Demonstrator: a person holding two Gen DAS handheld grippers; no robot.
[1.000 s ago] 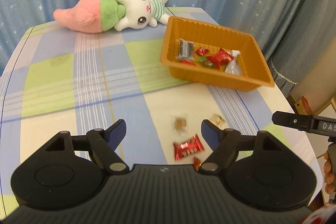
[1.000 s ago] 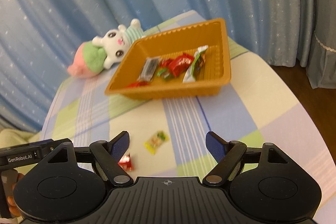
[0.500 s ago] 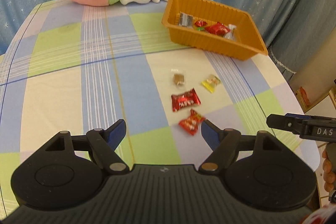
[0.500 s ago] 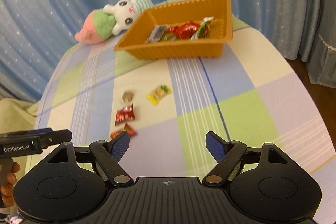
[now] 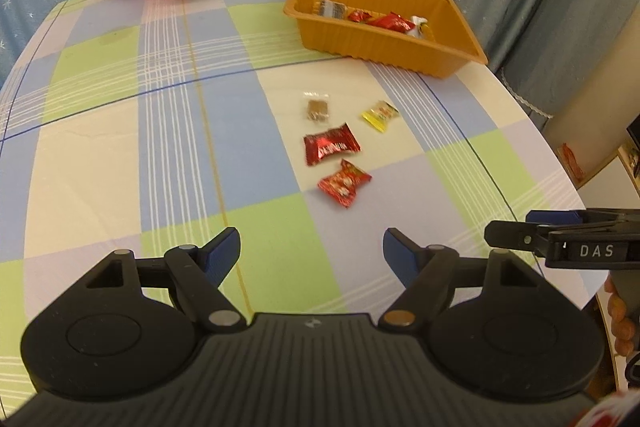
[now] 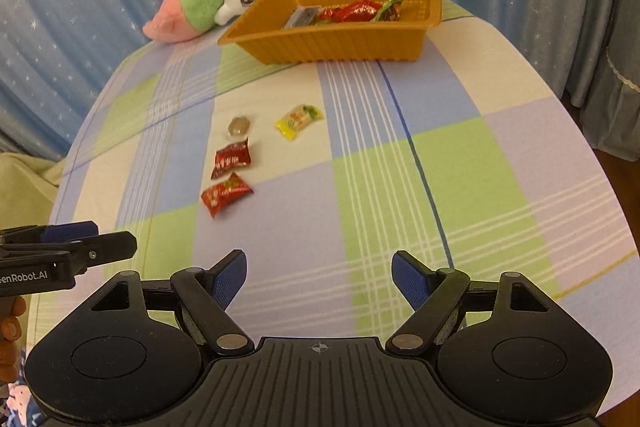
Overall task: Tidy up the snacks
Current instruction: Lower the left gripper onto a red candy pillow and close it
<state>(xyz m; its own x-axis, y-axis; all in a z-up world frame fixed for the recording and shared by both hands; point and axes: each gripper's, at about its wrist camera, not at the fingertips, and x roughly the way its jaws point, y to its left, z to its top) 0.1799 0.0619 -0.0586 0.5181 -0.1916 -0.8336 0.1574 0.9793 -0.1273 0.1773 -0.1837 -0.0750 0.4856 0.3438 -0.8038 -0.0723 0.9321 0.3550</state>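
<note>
Both my left gripper (image 5: pixel 312 247) and right gripper (image 6: pixel 319 269) stand spread and empty. Four loose snacks lie just before the orange tray (image 5: pixel 400 51). The nearest red packet (image 5: pixel 344 183) looks light, crinkly and slippery, so I'd pinch its flat middle.

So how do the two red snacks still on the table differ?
The upper red snack is a darker red; the lower red snack is brighter, with a lighter picture on its wrapper. The upper one lies nearer the tray, close below the brown candy; the lower one lies nearest both open grippers. Both are small crimped wrappers lying flat on the tablecloth, outside the tray, and neither is held.
</note>
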